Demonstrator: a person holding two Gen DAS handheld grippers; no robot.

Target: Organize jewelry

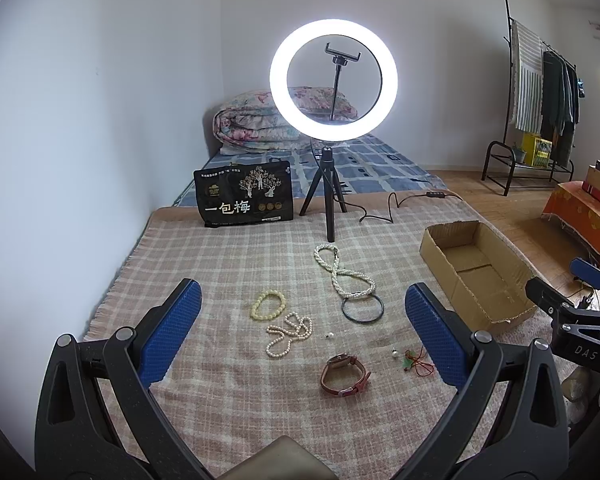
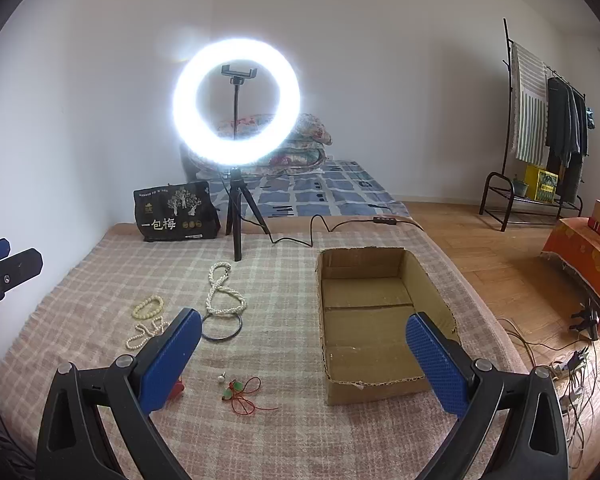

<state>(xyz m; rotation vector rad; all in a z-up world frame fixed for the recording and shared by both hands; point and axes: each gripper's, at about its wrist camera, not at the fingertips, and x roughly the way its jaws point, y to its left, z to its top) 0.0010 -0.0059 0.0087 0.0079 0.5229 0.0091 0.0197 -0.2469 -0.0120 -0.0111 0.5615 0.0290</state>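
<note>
Jewelry lies on a checked blanket (image 1: pixel 228 400): a thick white pearl rope (image 1: pixel 342 274), a black bangle (image 1: pixel 362 309), a yellow bead bracelet (image 1: pixel 269 304), a thin pearl strand (image 1: pixel 289 333), a red-strap watch (image 1: pixel 345 374), a pearl earring (image 1: pixel 395 354) and a red-cord green charm (image 1: pixel 416 362). An open cardboard box (image 1: pixel 476 272) stands at the right; it shows empty in the right wrist view (image 2: pixel 376 320). My left gripper (image 1: pixel 303 326) is open above the jewelry. My right gripper (image 2: pixel 304 354) is open between the charm (image 2: pixel 240 392) and the box.
A lit ring light (image 1: pixel 334 80) on a tripod stands behind the jewelry, its cable (image 1: pixel 396 204) trailing right. A black snack bag (image 1: pixel 244 196) leans at back left. A folded quilt (image 1: pixel 260 124), clothes rack (image 1: pixel 540 100) and floor cables (image 2: pixel 572 368) surround.
</note>
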